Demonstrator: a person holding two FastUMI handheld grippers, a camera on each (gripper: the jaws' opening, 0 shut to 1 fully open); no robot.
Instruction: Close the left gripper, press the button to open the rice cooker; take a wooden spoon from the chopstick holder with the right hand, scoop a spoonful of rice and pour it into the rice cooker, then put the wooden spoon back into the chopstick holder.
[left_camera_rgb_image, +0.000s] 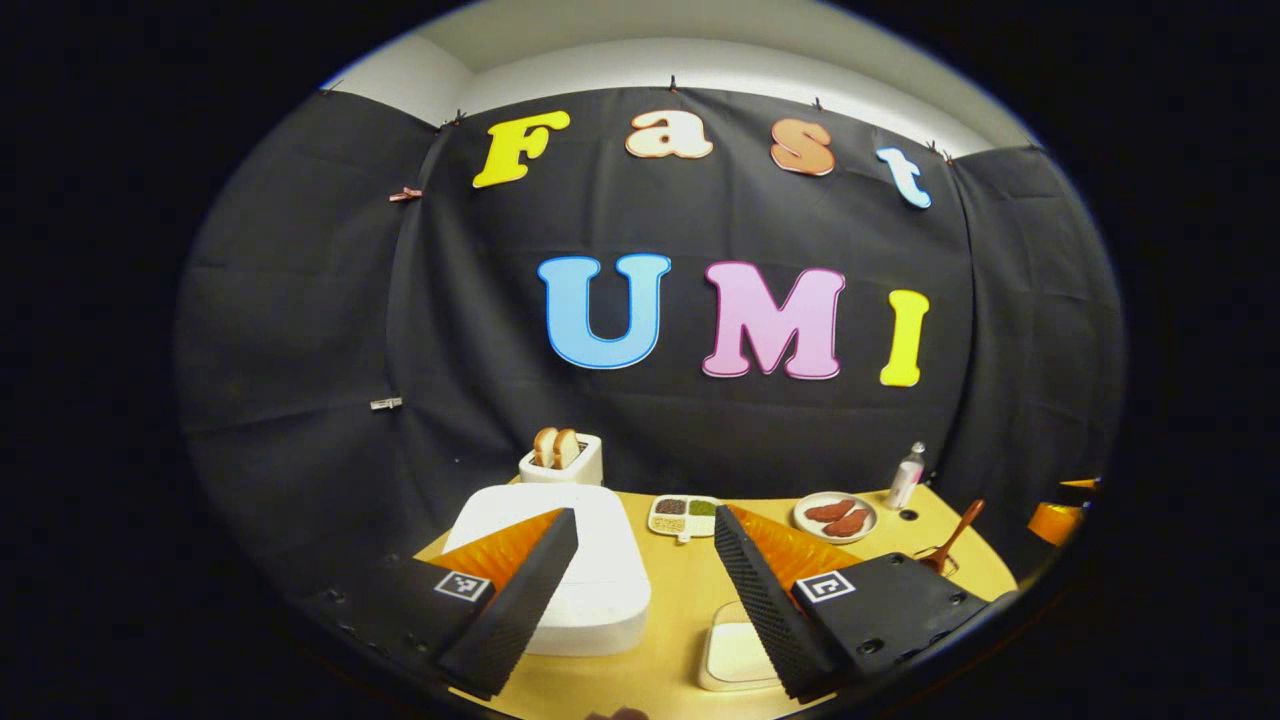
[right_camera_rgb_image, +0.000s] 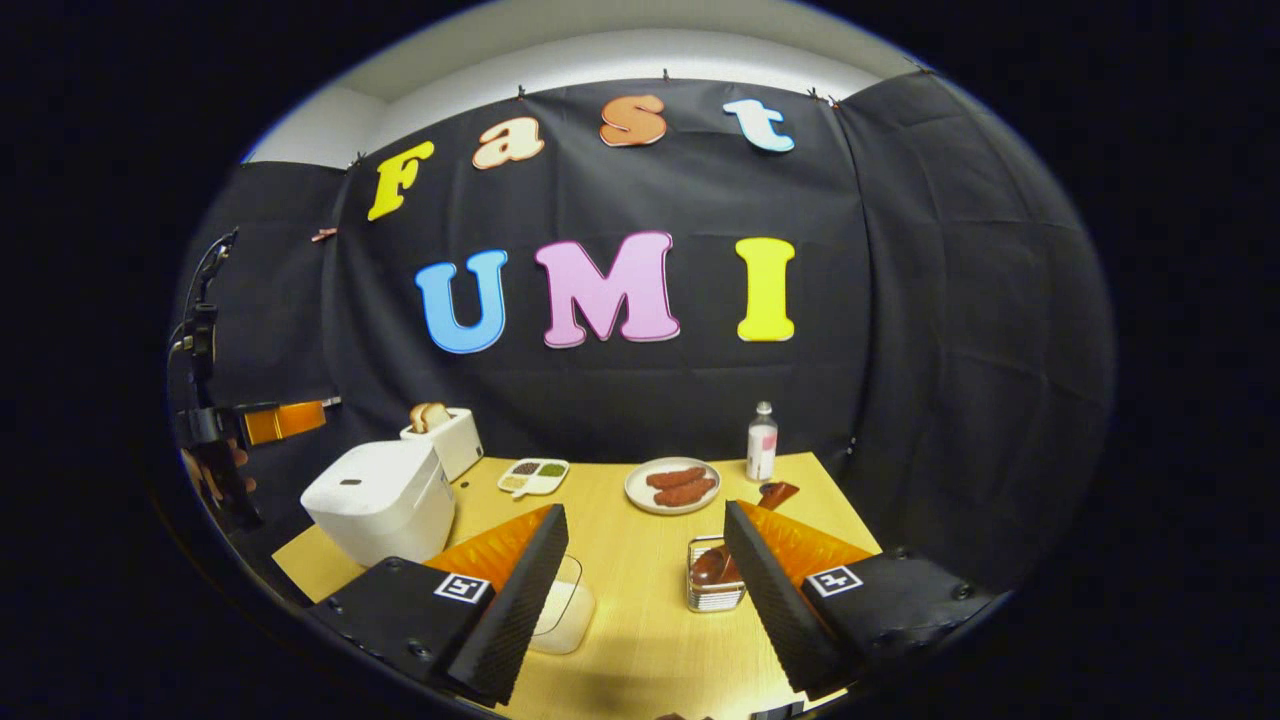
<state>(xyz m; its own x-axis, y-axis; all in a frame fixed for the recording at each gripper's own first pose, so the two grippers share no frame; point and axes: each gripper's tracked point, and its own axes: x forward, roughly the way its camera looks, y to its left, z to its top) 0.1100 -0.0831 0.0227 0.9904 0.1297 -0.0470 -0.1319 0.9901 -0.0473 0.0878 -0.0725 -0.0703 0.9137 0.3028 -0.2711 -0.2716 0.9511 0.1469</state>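
1. Left gripper view: the left gripper (left_camera_rgb_image: 640, 590) hangs above the yellow counter (left_camera_rgb_image: 680, 600) with its two black fingers spread wide and nothing between them.
2. The white rice cooker (left_camera_rgb_image: 585, 560) sits just ahead of the left finger, lid down; the finger overlaps its near left side in the picture, but I cannot tell whether they touch.
3. A shallow white container of rice (left_camera_rgb_image: 735, 655) lies on the counter by the right finger, partly hidden by it.
4. Behind stand a toaster (left_camera_rgb_image: 562, 460) with bread, a divided dish (left_camera_rgb_image: 683, 515), a plate of sausages (left_camera_rgb_image: 836, 516) and a bottle (left_camera_rgb_image: 906, 476).
5. The wooden spoon (left_camera_rgb_image: 955, 537) leans at the counter's right side; its holder is barely visible here.
6. Right gripper view: the right gripper (right_camera_rgb_image: 645, 590) is likewise wide open and holding nothing, low over the counter.
7. The metal chopstick holder (right_camera_rgb_image: 712, 588) stands just beside its right finger, with the spoon's bowl resting in it.
8. The rice cooker is at the left of this view, and the other gripper (right_camera_rgb_image: 280, 422) shows beyond it, well apart.
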